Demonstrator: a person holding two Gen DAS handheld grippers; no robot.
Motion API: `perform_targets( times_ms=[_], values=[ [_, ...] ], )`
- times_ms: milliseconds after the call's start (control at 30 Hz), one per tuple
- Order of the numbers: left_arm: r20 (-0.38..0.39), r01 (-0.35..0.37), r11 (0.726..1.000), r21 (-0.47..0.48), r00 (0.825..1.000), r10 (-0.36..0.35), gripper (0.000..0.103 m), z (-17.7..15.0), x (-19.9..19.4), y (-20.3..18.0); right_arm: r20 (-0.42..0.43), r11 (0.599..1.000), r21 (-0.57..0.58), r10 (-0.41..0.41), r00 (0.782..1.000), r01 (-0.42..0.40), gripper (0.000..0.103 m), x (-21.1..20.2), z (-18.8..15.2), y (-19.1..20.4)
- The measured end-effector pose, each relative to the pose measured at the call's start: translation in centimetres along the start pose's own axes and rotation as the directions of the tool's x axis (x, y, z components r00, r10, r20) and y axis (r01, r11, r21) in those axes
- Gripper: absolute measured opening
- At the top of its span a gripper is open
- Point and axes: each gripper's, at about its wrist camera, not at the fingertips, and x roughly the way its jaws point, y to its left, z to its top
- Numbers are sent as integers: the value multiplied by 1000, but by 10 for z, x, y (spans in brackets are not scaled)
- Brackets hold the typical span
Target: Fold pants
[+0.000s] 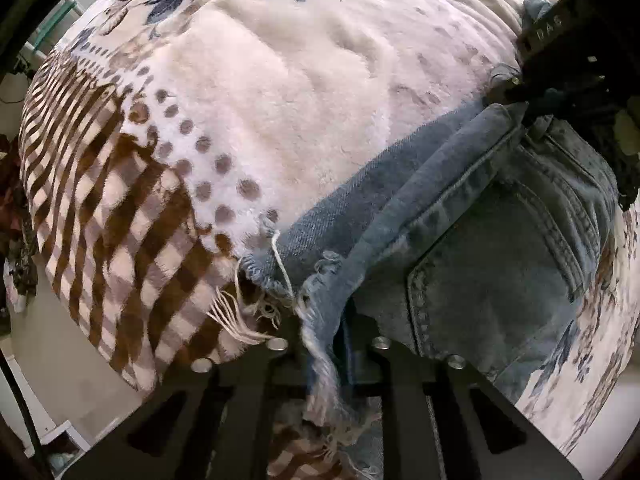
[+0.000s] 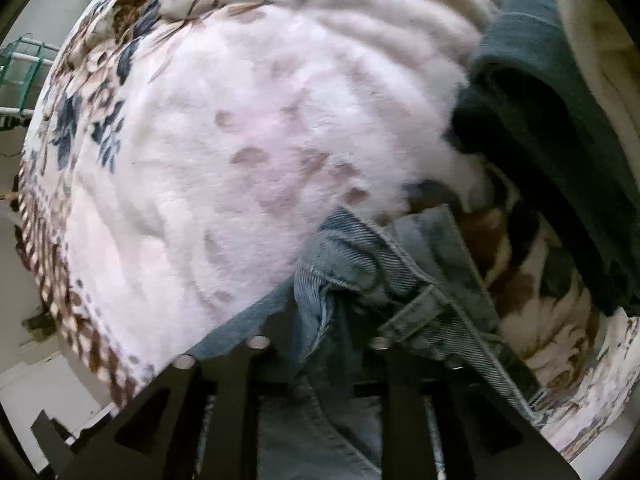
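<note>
Light blue denim pants (image 1: 492, 248) lie on a fluffy patterned blanket (image 1: 288, 92). In the left wrist view my left gripper (image 1: 328, 344) is shut on the frayed hem of a leg, with the back pocket to the right. My right gripper (image 1: 532, 80) shows at the upper right of that view, at the far end of the denim. In the right wrist view my right gripper (image 2: 320, 344) is shut on bunched denim (image 2: 352, 276) near a belt loop and waistband.
The blanket (image 2: 224, 152) has a brown checked border, dots and blue flowers. A dark green cloth (image 2: 540, 112) lies at the upper right of the right wrist view. A teal and white rack (image 2: 20, 64) stands beyond the blanket's left edge.
</note>
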Motion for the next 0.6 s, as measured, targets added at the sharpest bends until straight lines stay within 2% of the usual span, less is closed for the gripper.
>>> perform_targets(
  times_ms=[33,67,100,133,167,200,300,367,467,533,600],
  values=[
    [0,-10,1000,-13,1000,10,25,-1,-3,1,-4,1000,-9,17,1000,-17,43,-3,1,2],
    [2,-13,1000,-19,1000,14,44,-2,-6,1,-3,1000,-16,24,1000,-24,47,-6,1,4],
    [1,-17,1000,-26,1000,17,72,-2,-8,3,0,999,-26,30,1000,-30,59,-11,0,6],
    [-3,-19,999,-40,1000,19,85,1,-10,5,7,999,-38,35,999,-35,70,-18,-1,8],
    [4,-18,998,-58,1000,19,93,0,-14,9,18,998,-50,32,999,-32,75,-25,-3,9],
    [13,-22,997,-71,1000,23,93,-1,-18,12,39,998,-63,24,999,-22,80,-34,-6,10],
    [29,-18,993,-113,999,21,93,-6,-32,21,70,996,-83,30,997,-24,81,-57,-12,9],
    [42,-15,990,-138,999,21,93,-13,-42,27,99,996,-83,40,994,-32,86,-75,-21,3],
    [46,4,975,-220,999,6,93,-29,-57,36,125,996,-67,67,990,-59,87,-97,-45,-14],
    [42,34,952,-304,999,-22,93,-46,-61,47,119,996,-38,82,989,-78,87,-104,-68,-35],
    [41,84,905,-418,996,-74,93,-73,-62,60,108,996,-18,85,990,-84,87,-102,-90,-51]
  ],
)
